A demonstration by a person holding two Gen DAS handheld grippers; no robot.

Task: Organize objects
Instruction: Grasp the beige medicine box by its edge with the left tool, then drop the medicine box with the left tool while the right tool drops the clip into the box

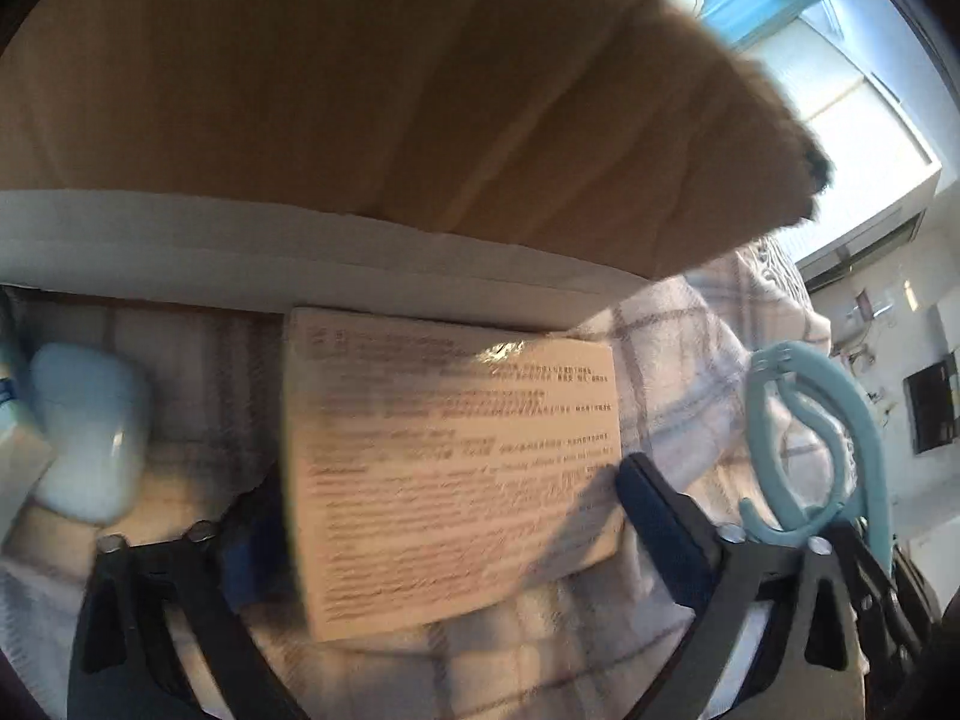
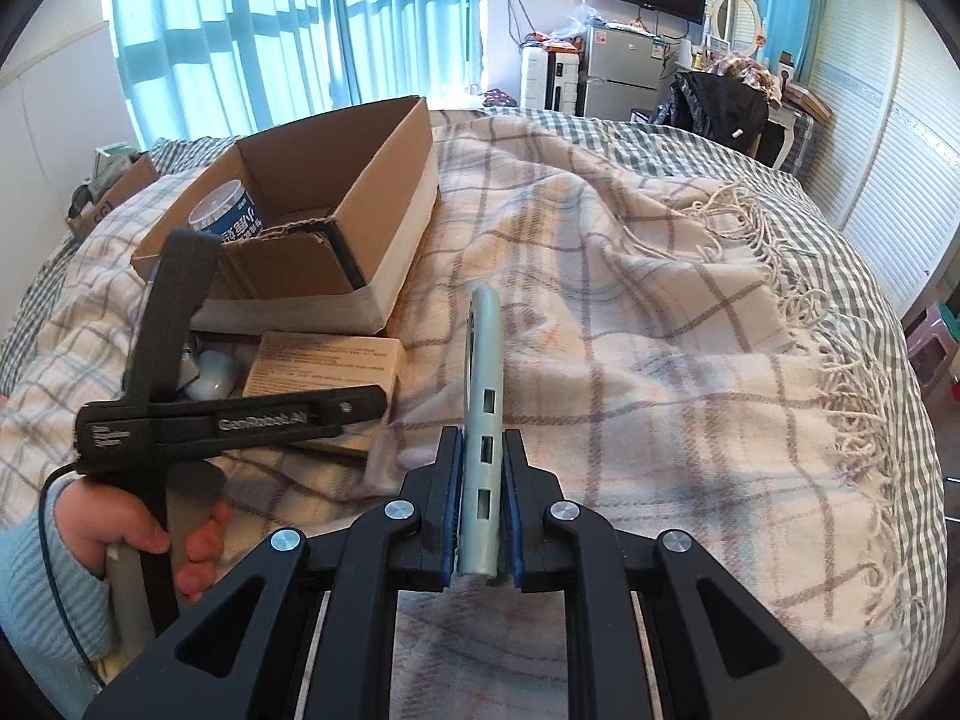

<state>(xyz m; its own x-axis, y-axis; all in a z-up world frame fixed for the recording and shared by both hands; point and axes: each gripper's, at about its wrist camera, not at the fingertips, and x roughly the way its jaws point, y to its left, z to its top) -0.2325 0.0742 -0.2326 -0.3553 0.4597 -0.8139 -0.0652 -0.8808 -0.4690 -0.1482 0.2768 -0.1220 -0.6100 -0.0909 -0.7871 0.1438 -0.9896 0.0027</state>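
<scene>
A tan printed box [image 1: 450, 468] lies on the plaid blanket in front of an open cardboard box [image 1: 330, 90]. My left gripper [image 1: 444, 510] straddles the tan box, its fingers wide open on either side, not clamped. In the right wrist view the tan box [image 2: 327, 363] lies next to the cardboard box [image 2: 384, 204], which holds a blue-labelled can [image 2: 225, 213]. My right gripper [image 2: 483, 504] is shut on a light blue plastic hanger [image 2: 483, 390], held edge-on above the blanket. The hanger also shows at the right of the left wrist view [image 1: 840, 438].
A pale blue computer mouse [image 1: 90, 426] lies left of the tan box, also in the right wrist view [image 2: 213, 378]. The plaid fringed blanket [image 2: 660, 330] covers the bed. A smaller carton [image 2: 114, 180] sits at the far left. Fridge, TV and desk stand beyond.
</scene>
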